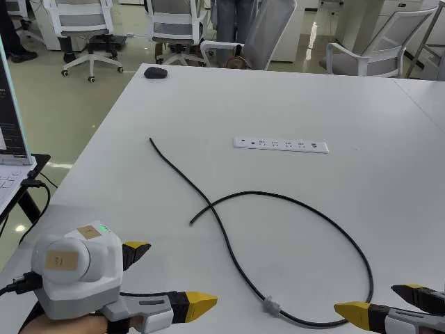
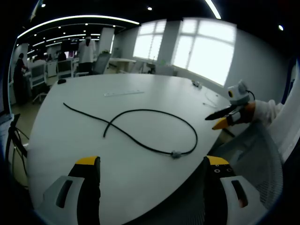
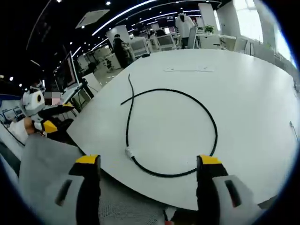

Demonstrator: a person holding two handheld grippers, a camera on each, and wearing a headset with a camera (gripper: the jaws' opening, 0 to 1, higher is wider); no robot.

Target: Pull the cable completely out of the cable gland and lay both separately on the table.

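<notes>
White table (image 1: 292, 97) bears one cable (image 1: 299, 202) through one gland (image 1: 270, 305); left hand-held gripper (image 1: 175, 273) and right hand-held gripper (image 1: 375, 298) both gape empty

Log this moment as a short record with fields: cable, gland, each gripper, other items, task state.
cable: black cable, one self-crossing loop on the white table
cable gland: small pale cable gland, threaded on the cable near the front edge
left gripper: left gripper, jaws open, holding nothing
right gripper: right gripper, jaws open, holding nothing, beside the loop's near bend
other items: power strip; mouse at the far edge
task state: not yet separated
</notes>
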